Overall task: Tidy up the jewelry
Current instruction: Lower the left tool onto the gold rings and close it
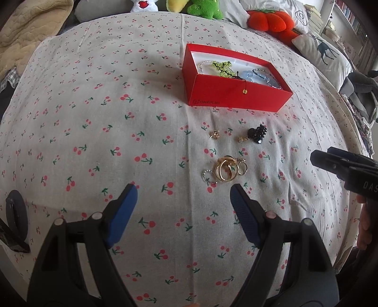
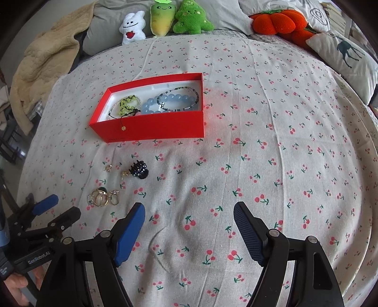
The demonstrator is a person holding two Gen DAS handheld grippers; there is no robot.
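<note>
A red box (image 1: 236, 96) (image 2: 151, 127) lies open on the cherry-print cloth and holds a green bracelet (image 2: 126, 105), a blue bead bracelet (image 2: 153, 106) and a dark bead string (image 2: 179, 99). In front of it lie a pile of gold rings (image 1: 226, 171) (image 2: 101, 197), two small gold earrings (image 1: 215, 134) (image 1: 242, 138) and a black hair claw (image 1: 257, 133) (image 2: 139, 170). My left gripper (image 1: 184, 196) is open and empty, just short of the rings. My right gripper (image 2: 189, 212) is open and empty, to the right of the jewelry.
Plush toys (image 2: 165, 19) and an orange pumpkin cushion (image 2: 278, 21) line the far edge. A deer pillow (image 2: 347, 56) lies at the far right and a beige blanket (image 2: 42, 61) at the far left. The right gripper shows at the left wrist view's right edge (image 1: 342, 165).
</note>
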